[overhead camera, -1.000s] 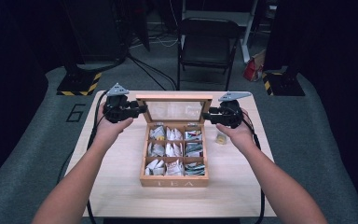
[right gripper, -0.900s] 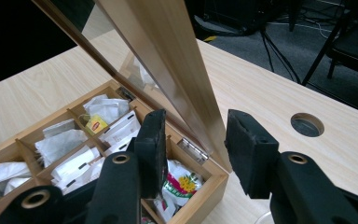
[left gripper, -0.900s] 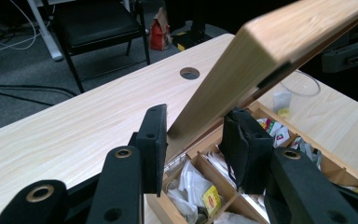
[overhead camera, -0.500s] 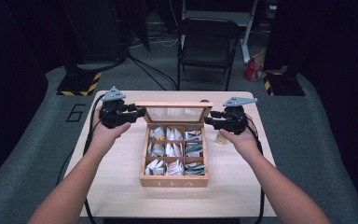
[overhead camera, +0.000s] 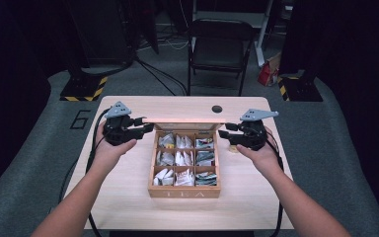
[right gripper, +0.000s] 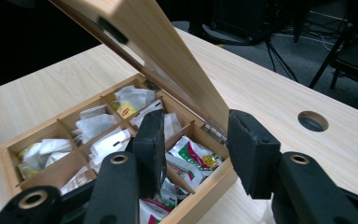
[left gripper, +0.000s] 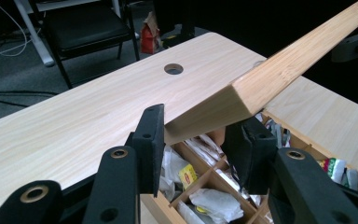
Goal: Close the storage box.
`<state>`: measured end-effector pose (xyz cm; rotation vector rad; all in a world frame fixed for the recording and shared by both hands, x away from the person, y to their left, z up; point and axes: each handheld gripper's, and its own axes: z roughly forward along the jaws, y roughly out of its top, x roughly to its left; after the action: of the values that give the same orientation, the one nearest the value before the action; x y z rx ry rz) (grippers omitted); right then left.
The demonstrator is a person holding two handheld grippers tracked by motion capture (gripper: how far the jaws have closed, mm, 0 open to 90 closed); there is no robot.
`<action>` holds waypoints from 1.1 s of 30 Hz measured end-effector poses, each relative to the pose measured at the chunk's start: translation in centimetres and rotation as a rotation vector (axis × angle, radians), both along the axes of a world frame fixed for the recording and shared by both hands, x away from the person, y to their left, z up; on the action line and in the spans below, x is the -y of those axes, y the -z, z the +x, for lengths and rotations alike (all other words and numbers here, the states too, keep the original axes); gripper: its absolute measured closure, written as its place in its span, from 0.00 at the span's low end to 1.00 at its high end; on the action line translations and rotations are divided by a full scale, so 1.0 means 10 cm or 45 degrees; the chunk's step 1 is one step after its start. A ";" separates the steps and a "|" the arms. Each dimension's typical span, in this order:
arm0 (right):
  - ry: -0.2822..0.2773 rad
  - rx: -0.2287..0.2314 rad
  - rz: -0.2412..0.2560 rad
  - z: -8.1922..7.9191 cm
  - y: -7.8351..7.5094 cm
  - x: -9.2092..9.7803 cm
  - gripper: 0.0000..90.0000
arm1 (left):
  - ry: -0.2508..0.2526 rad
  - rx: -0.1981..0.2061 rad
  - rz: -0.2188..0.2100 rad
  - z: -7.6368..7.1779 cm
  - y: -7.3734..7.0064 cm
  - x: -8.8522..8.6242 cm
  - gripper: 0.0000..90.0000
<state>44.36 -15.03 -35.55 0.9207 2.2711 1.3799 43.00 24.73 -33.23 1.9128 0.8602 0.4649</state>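
A wooden tea box [overhead camera: 185, 190] sat in the middle of the pale worktop [overhead camera: 128, 190], its front wall facing the person and marked with the word TEA. Its nine compartments held tea bags [overhead camera: 183, 159] in white and coloured wrappers. The hinged lid [overhead camera: 185, 121] stood raised above the far edge of the box, seen nearly edge-on in the high view. The left tongs [overhead camera: 147, 128] were at the lid's left end; in the left gripper view the lid's corner [left gripper: 242, 95] lay between the two black pads [left gripper: 151, 135], which stood spread with a gap on each side, so the left tongs were open around it rather than clamped. The right tongs [overhead camera: 223, 133] were at the lid's right end; in the right gripper view the lid's lower edge near the hinge [right gripper: 212, 128] came down between the pads [right gripper: 251, 149], which were likewise spread apart and not pressing the wood. Both of the person's forearms reached in from the near side of the worktop. A round cable hole [overhead camera: 217, 108] lay in the worktop beyond the box, and a black folding chair [overhead camera: 219, 49] stood on the grey floor behind it. A small pale object [overhead camera: 233, 148] rested on the worktop just under the right hand, too small to identify.
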 end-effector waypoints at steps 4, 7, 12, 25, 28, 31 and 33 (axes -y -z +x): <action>-0.013 -0.009 0.015 -0.04 -0.01 0.01 0.62 | 0.005 -0.006 0.014 -0.04 0.02 0.00 0.65; -0.022 -0.004 0.028 -0.08 -0.03 0.01 0.62 | 0.011 -0.012 0.011 -0.08 0.04 -0.01 0.65; -0.039 -0.002 0.037 -0.17 -0.07 0.01 0.62 | 0.014 -0.013 0.017 -0.12 0.07 -0.01 0.64; -0.093 0.006 0.054 -0.42 -0.14 0.04 0.67 | 0.023 -0.019 0.014 -0.26 0.19 -0.02 0.64; -0.093 0.006 0.040 -0.46 -0.13 0.04 0.69 | 0.026 -0.021 0.015 -0.28 0.22 -0.02 0.64; -0.113 0.003 0.043 -0.49 -0.11 0.05 0.72 | 0.030 -0.024 0.009 -0.31 0.26 -0.03 0.64; -0.111 0.004 0.040 -0.51 -0.08 0.05 0.72 | 0.034 -0.025 0.016 -0.34 0.28 -0.03 0.64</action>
<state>39.21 -15.52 -34.78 0.8377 2.3184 1.4558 39.62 25.06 -36.01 1.9409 0.8449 0.4369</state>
